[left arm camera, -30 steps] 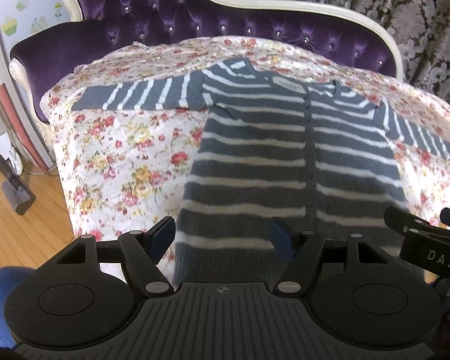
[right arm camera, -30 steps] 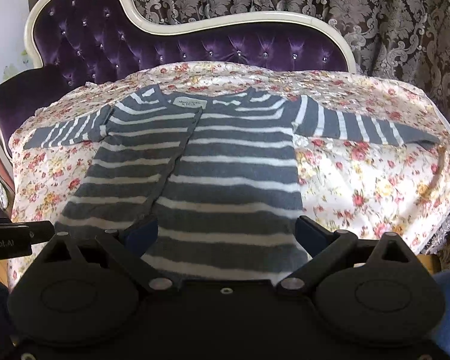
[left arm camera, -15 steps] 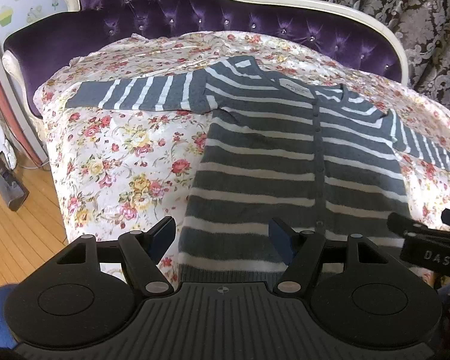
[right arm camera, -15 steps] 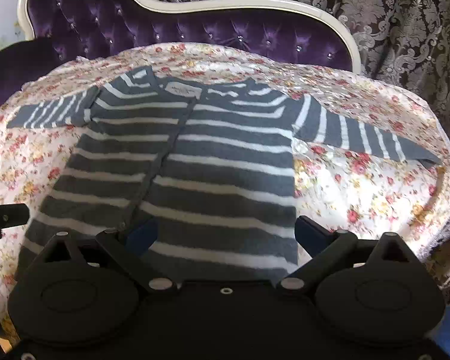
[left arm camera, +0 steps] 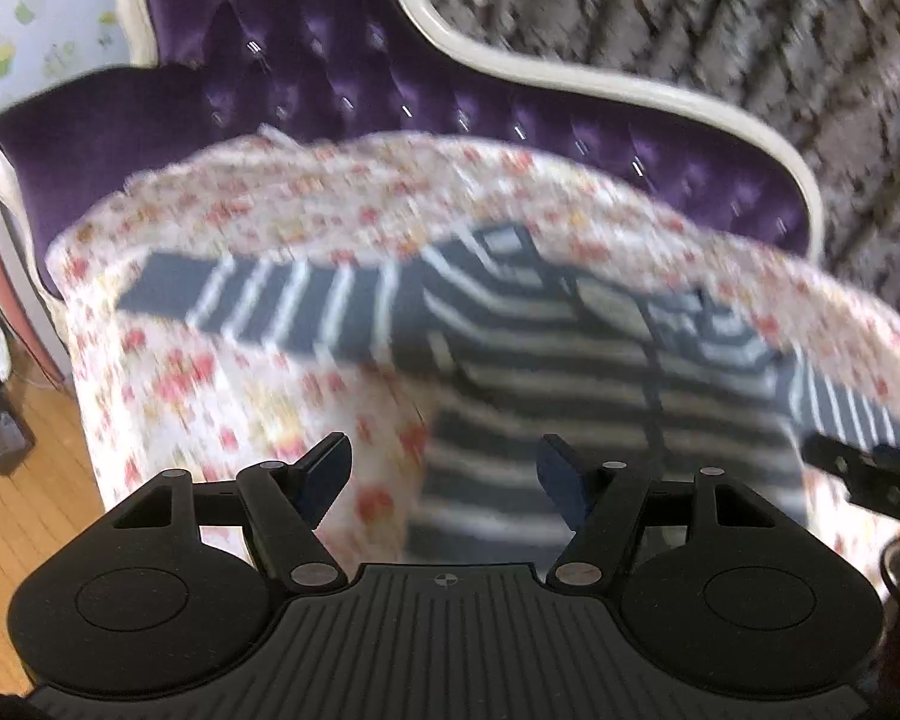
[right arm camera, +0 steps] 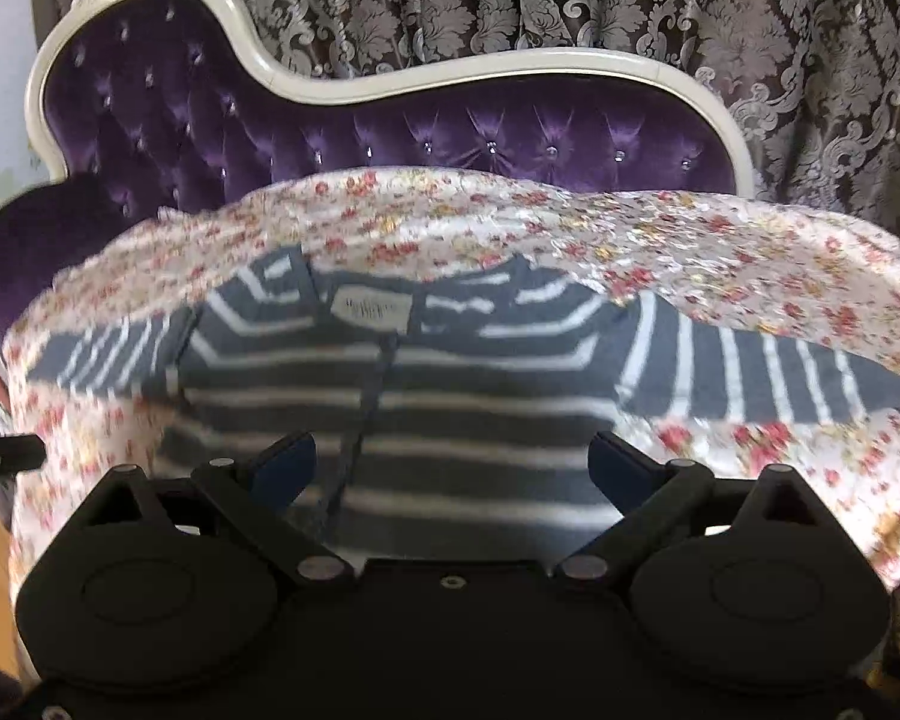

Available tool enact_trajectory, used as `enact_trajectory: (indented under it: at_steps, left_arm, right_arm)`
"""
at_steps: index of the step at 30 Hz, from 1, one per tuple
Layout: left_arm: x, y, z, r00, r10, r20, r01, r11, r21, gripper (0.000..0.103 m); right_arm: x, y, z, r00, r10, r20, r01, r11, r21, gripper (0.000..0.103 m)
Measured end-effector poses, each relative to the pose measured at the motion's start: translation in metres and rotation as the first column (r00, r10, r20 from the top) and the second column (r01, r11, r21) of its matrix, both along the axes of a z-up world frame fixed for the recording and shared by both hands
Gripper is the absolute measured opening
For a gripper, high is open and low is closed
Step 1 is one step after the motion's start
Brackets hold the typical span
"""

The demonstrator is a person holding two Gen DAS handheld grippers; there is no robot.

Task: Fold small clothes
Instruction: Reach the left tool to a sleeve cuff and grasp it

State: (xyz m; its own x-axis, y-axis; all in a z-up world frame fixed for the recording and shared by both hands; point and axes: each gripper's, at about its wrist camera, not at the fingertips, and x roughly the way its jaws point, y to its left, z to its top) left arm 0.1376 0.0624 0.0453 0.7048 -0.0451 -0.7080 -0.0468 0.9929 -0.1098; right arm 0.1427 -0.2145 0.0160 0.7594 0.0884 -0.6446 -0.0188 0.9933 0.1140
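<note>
A small grey cardigan with white stripes (left arm camera: pixel 600 372) (right arm camera: pixel 450 384) lies flat on a floral sheet, both sleeves spread out sideways, neck label toward the sofa back. My left gripper (left arm camera: pixel 444 474) hovers open above the sheet just left of the cardigan's lower left side, nothing between its blue pads. My right gripper (right arm camera: pixel 453 465) hangs open over the cardigan's lower body, also holding nothing. The tip of the right gripper shows at the right edge of the left wrist view. The cardigan's hem is hidden behind the gripper bodies. The left wrist view is blurred.
The floral sheet (left arm camera: pixel 210 372) (right arm camera: pixel 750 252) covers a purple tufted sofa (left arm camera: pixel 360 84) (right arm camera: pixel 450 132) with a cream frame. A patterned dark curtain (right arm camera: pixel 570 0) hangs behind. Wooden floor (left arm camera: pixel 24 498) and a dark object on it lie to the left.
Both grippers have pulled back and risen from the cardigan, so it sits farther up in both views and more sofa back and curtain show. Both stay open.
</note>
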Motion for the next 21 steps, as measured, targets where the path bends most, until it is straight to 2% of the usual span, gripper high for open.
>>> enact_trajectory:
  at_steps: [3,9,11,15,17,21]
  left_arm:
    - [0.021,0.016,0.011,0.998,0.038,0.048,-0.039,0.999,0.014,0.067]
    - [0.059,0.046,0.021,0.987,0.098,0.126,-0.104,0.994,0.039,0.067]
    - [0.069,0.055,0.019,0.984,0.11,0.141,-0.116,0.992,0.039,0.067]
    - [0.088,0.072,0.008,0.985,0.122,0.118,-0.129,0.99,0.049,0.067]
    - [0.097,0.083,-0.003,0.986,0.133,0.096,-0.136,0.99,0.025,0.067]
    - [0.111,0.11,-0.027,0.988,0.137,0.068,-0.132,0.988,-0.081,0.067]
  right_arm:
    - [0.02,-0.006,0.003,1.0,-0.001,0.02,0.0,0.998,0.056,0.096]
    - [0.047,-0.011,0.003,0.996,-0.016,0.082,0.01,0.997,0.075,0.097]
    - [0.057,-0.013,-0.001,0.997,-0.007,0.074,-0.001,0.995,0.103,0.097]
    - [0.071,-0.019,-0.019,1.0,-0.004,0.031,-0.001,0.988,0.157,0.097]
    - [0.076,-0.019,-0.03,1.0,0.005,0.005,-0.006,0.987,0.163,0.097]
    - [0.076,-0.014,-0.042,0.999,0.044,0.003,-0.044,0.992,0.116,0.097]
